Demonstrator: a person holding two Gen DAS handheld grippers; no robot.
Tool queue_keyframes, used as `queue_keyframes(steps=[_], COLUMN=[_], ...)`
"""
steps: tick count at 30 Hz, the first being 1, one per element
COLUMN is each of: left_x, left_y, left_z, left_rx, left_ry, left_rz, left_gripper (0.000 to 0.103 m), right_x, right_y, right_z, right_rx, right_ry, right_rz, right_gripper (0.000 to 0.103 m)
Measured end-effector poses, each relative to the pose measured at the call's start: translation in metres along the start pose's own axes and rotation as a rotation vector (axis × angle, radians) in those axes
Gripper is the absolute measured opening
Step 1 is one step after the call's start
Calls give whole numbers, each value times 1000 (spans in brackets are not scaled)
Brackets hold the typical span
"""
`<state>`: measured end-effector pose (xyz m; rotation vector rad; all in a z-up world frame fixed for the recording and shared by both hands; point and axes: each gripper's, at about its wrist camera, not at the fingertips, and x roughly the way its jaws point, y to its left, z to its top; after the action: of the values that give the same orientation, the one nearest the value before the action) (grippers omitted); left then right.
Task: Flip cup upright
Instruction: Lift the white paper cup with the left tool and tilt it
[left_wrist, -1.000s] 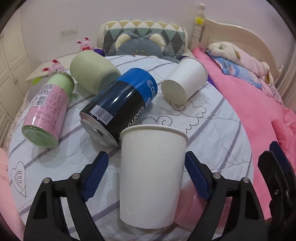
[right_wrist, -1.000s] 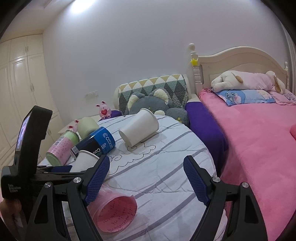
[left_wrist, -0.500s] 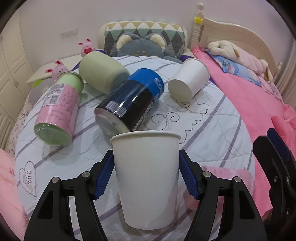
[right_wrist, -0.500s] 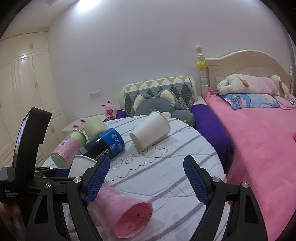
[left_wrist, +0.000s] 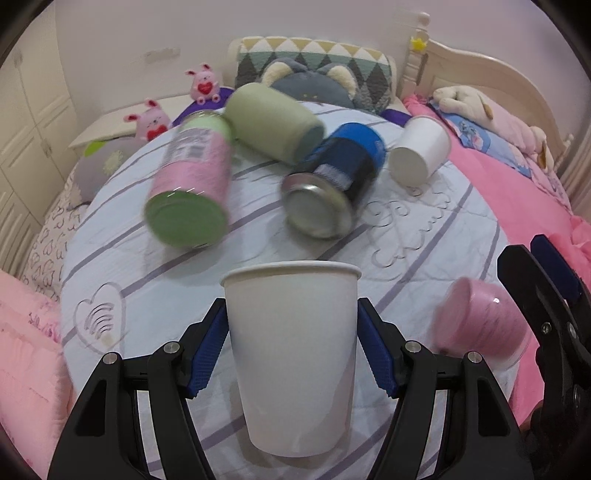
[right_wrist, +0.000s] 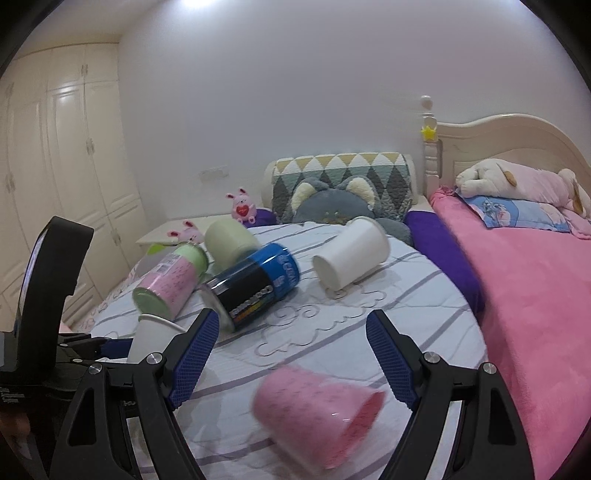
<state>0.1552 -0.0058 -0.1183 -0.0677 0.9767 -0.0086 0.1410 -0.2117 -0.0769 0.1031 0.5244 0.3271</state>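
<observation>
My left gripper (left_wrist: 291, 350) is clamped on the white paper cup (left_wrist: 291, 354), a smooth tapered cup with a rolled rim, standing mouth-up at the near edge of the quilted, striped round cushion (left_wrist: 424, 236). My right gripper (right_wrist: 291, 358) hangs unclenched above a pink plastic cup (right_wrist: 317, 410) lying on its side. Farther off lie a blue-and-black can (left_wrist: 332, 181) with unreadable lettering, a pink-and-green can (left_wrist: 188, 188) and another white cup (left_wrist: 419, 155).

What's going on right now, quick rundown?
Left gripper shut on white paper cup, mouth up. Right gripper open, empty, above tipped pink cup. Cans nearby, not blocking.
</observation>
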Motion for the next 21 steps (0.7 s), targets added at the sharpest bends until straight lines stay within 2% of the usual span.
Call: queue_keyframes(steps=[10, 12, 15, 17, 21], left_x=[0, 1, 7, 6, 1], left_y=[43, 47, 49, 52, 57], left_z=[-13, -13, -11, -11, -13], left_rx=[-41, -47, -52, -57, -67], left_ry=[-1, -1, 16, 14, -2], left_rz=[37, 19, 15, 10, -10], left_gripper=[71, 72, 78, 87, 93], right_x=[11, 14, 18, 20, 18], right_y=[48, 55, 59, 60, 61], right_z=[-7, -8, -9, -9, -7], right_rx=[-55, -64, -64, -59, -53], right_ry=[47, 59, 76, 84, 86], right_rz=[14, 2, -18, -28, -55], right_gripper=[83, 83, 83, 83, 83])
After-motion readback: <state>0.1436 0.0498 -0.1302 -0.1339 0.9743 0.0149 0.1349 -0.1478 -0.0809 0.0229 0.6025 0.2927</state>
